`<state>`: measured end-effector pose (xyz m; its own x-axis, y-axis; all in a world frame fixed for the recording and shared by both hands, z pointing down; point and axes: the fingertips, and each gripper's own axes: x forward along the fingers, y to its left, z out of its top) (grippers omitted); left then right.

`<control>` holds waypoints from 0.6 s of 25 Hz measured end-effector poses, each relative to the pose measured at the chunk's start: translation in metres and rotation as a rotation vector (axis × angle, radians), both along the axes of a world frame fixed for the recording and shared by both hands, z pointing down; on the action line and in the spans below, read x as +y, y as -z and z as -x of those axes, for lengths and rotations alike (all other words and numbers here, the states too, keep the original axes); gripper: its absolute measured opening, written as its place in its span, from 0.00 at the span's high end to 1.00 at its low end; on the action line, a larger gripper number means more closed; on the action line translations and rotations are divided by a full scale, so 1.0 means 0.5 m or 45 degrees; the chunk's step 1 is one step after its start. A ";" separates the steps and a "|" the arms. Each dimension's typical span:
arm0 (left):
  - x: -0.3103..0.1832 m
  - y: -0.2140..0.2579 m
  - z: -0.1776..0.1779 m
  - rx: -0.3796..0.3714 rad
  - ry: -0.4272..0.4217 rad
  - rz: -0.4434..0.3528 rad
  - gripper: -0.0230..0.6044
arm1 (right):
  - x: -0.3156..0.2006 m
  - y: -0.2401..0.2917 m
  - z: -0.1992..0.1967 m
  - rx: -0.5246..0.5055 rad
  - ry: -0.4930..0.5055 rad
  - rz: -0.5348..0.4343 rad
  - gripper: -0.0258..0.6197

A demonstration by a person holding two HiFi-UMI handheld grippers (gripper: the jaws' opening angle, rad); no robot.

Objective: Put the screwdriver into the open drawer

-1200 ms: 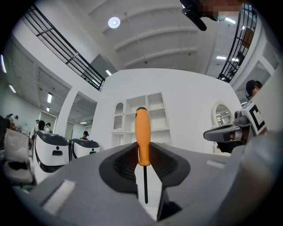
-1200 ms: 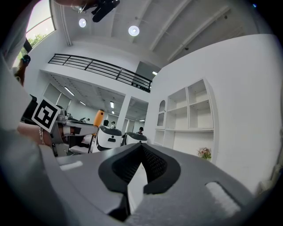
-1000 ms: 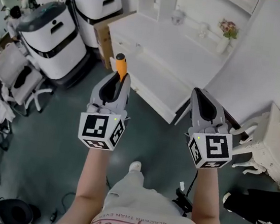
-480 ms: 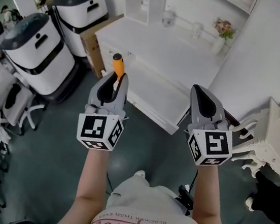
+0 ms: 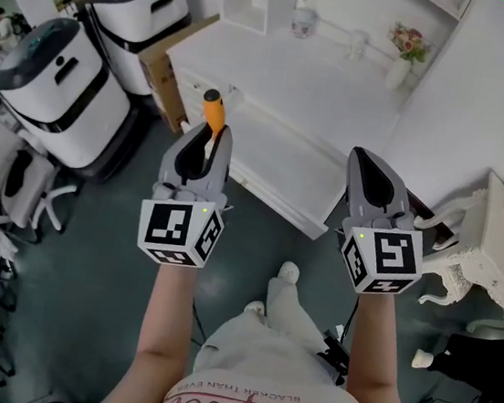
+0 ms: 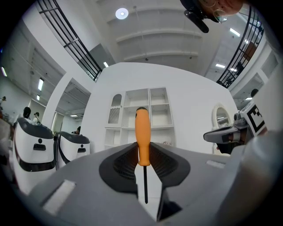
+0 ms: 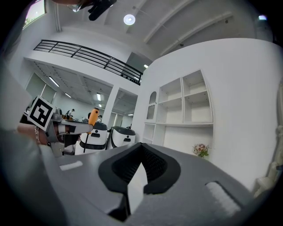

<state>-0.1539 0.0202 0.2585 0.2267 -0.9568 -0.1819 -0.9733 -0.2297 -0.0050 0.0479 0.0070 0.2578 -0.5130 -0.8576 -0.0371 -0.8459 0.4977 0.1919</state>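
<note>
Near, at 9 o'clock: pinching the orange screwdriver [image 5: 214,111] upright in the left gripper [image 5: 213,134] fingers. At 3 o'clock: right gripper [image 5: 366,162] fingers pressed together, holding nothing. Farther, at 12 o'clock: looks like the open drawer [image 5: 285,159] of the white dressing table [image 5: 296,73]. Picked up; left to carry over and drop in.

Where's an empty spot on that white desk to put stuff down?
The wide middle of the white desk top is bare, in front of the jar and flower vase that stand along the wall. The floor at the left is crowded with two big white machines and chairs.
</note>
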 end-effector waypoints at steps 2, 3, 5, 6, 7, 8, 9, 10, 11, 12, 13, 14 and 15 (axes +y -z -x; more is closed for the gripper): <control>-0.006 -0.003 0.003 0.004 0.004 0.004 0.81 | -0.006 -0.004 0.001 0.006 0.000 0.006 0.96; -0.009 -0.003 0.004 0.006 0.005 0.005 0.81 | -0.010 -0.005 0.000 0.008 -0.001 0.007 0.96; -0.016 -0.002 0.004 0.003 0.005 0.003 0.81 | -0.020 -0.004 -0.002 0.001 -0.005 0.006 0.96; -0.020 -0.001 0.004 0.000 0.005 0.001 0.81 | -0.024 -0.003 -0.002 -0.003 -0.006 0.005 0.96; -0.025 0.000 0.005 -0.003 0.005 0.000 0.81 | -0.030 -0.003 -0.001 -0.006 -0.005 0.004 0.96; -0.030 0.001 0.007 -0.004 0.006 -0.001 0.81 | -0.036 -0.003 0.000 -0.006 -0.004 0.004 0.96; -0.037 0.002 0.008 -0.005 0.008 -0.001 0.81 | -0.042 -0.003 0.002 -0.005 -0.003 0.003 0.96; -0.045 0.002 0.009 -0.005 0.010 -0.001 0.81 | -0.050 -0.003 0.002 -0.006 -0.001 0.004 0.96; -0.052 0.002 0.009 -0.006 0.012 -0.001 0.81 | -0.058 -0.004 0.003 -0.008 0.001 0.005 0.96; -0.061 0.002 0.009 -0.006 0.014 -0.001 0.81 | -0.066 -0.005 0.002 -0.010 0.003 0.006 0.96; -0.069 0.003 0.008 -0.007 0.017 -0.002 0.81 | -0.075 -0.006 0.001 -0.011 0.005 0.007 0.96; -0.078 0.002 0.007 -0.007 0.019 -0.002 0.81 | -0.083 -0.008 0.000 -0.011 0.006 0.008 0.96; -0.087 0.001 0.006 -0.007 0.020 -0.001 0.81 | -0.093 -0.011 -0.002 -0.011 0.006 0.011 0.96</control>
<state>-0.1571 -0.0235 0.2578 0.2128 -0.9601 -0.1813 -0.9767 -0.2144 -0.0109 0.0490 -0.0394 0.2631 -0.5168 -0.8554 -0.0342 -0.8451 0.5033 0.1804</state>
